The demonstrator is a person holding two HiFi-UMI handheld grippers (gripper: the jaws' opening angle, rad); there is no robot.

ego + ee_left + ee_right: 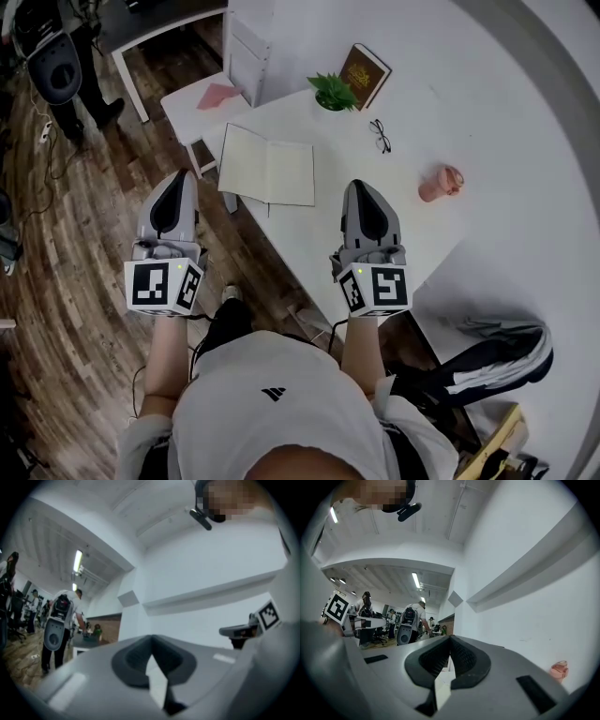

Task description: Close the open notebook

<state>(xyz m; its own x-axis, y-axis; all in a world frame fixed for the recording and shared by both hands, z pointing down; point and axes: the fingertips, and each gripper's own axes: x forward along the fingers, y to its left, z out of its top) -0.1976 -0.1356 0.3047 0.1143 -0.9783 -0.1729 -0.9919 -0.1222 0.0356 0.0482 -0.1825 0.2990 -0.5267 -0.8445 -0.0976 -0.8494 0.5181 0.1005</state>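
Observation:
The open notebook (267,166) lies flat on the white table (487,141), its blank cream pages up, near the table's left corner. My left gripper (180,175) hangs over the wooden floor just left of that corner, short of the notebook. It is shut with nothing in it, and its jaws meet at the tip (151,641). My right gripper (357,185) hovers over the table's near edge, to the right of the notebook and short of it. It too is shut and empty (450,641). Both point forward, about level.
Past the notebook stand a small green plant (333,92) and a brown book (364,75); glasses (380,136) and a pink cup (441,183) lie to the right. A white stool (211,98) stands left of the table. A person (80,75) stands far left.

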